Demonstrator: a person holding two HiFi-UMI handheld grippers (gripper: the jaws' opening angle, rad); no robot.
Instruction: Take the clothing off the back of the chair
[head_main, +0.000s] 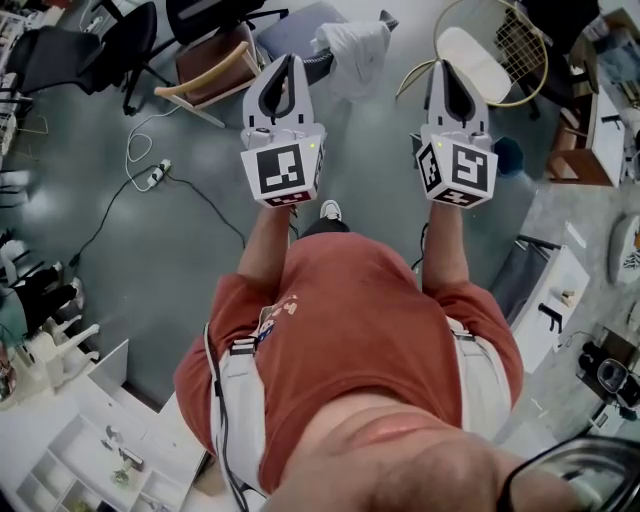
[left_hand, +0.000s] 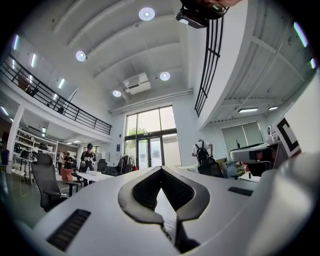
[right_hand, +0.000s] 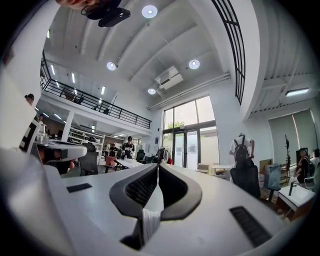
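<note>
A white garment (head_main: 355, 45) hangs over the back of a blue-grey chair (head_main: 295, 28) at the top middle of the head view. My left gripper (head_main: 291, 58) is held out level just left of it, its jaws meeting at the tips with nothing between them. My right gripper (head_main: 441, 65) is out to the garment's right, also shut and empty. In the left gripper view the left gripper (left_hand: 161, 169) points into a tall hall, its tips touching. The right gripper (right_hand: 158, 165) shows the same, with a white patch low in the gap behind the tips.
A brown-seated wooden chair (head_main: 210, 62) and a black office chair (head_main: 130, 40) stand to the left. A power strip (head_main: 157, 175) with cable lies on the floor. A round white table (head_main: 478, 60) is at right, white shelving (head_main: 90, 450) at bottom left. A person with a backpack (right_hand: 241, 147) stands far off.
</note>
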